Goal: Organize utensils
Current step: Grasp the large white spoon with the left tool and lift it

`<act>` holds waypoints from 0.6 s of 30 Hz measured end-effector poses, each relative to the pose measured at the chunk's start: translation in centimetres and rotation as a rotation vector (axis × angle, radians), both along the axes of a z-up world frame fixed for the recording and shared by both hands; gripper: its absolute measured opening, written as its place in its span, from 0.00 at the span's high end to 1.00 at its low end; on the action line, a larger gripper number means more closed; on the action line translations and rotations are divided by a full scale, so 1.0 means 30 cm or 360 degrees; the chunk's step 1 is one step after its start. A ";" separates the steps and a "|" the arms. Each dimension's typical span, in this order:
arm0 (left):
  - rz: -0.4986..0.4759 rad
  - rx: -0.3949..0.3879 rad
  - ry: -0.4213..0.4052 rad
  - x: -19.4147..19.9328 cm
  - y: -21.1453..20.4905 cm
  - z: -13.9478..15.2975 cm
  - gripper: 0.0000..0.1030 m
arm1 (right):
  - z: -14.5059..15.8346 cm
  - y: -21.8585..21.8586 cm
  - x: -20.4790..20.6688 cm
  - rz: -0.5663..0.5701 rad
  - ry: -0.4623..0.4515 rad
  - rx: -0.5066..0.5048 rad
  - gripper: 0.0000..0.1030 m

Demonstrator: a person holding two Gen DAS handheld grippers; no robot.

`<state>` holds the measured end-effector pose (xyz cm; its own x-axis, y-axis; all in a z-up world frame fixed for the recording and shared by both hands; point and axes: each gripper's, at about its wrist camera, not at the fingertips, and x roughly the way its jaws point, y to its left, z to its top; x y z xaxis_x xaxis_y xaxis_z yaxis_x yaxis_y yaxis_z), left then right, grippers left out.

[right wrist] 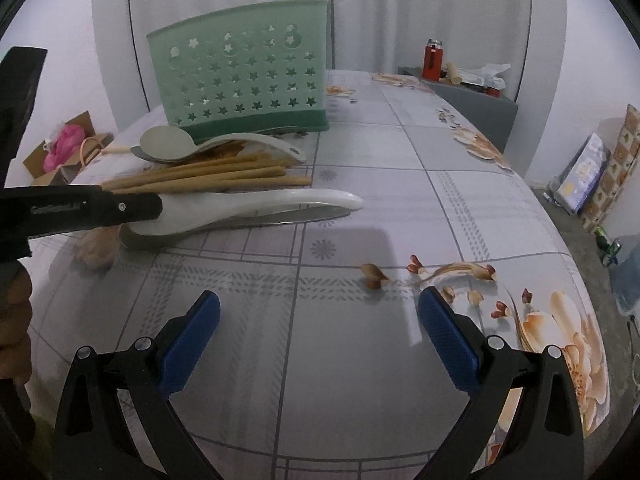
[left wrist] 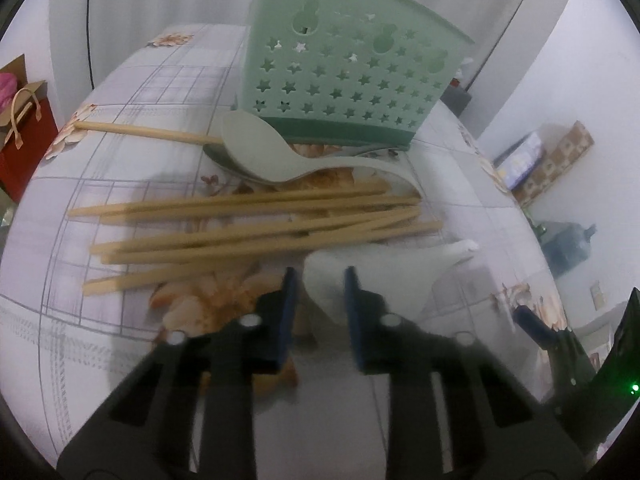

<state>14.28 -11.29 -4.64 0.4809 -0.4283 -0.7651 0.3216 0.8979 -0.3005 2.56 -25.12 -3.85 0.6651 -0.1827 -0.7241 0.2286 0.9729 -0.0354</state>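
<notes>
White spoon (left wrist: 384,276) lies on the table (right wrist: 360,200) nearest me, in front of the chopsticks (left wrist: 256,224), its bowl between the pads of my left gripper (left wrist: 320,284) and its handle running off to the right, across my fingers. My left jaws are narrowed around that bowl, though blur hides whether they press it. My right gripper (right wrist: 320,320) hangs spread and empty, well apart, so the lift toward the green holder (left wrist: 344,60) looks like the left's.

Table cover (right wrist: 360,208): smooth, slightly glossy sheet, printed with grid and flowers.
Holder (left wrist: 344,68): matt green plastic, pierced with stars.
Chopsticks (left wrist: 248,224): pale, matt wood.
White spoon (right wrist: 256,206): glossy, smooth, ceramic-like.
Grey spoon (left wrist: 260,152): matt plastic.
Gripper pads (right wrist: 448,344): blue, finely textured.
Gripper bodies: matt black plastic.
</notes>
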 end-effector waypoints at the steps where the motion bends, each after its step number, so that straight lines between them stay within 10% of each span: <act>1: 0.0005 -0.0002 0.0004 0.002 0.000 -0.001 0.86 | -0.001 0.001 0.002 0.0010 -0.0002 0.0006 0.06; 18: 0.0046 -0.0259 -0.0084 -0.114 0.100 0.144 1.00 | 0.008 0.011 0.005 0.0194 0.0074 0.0020 0.06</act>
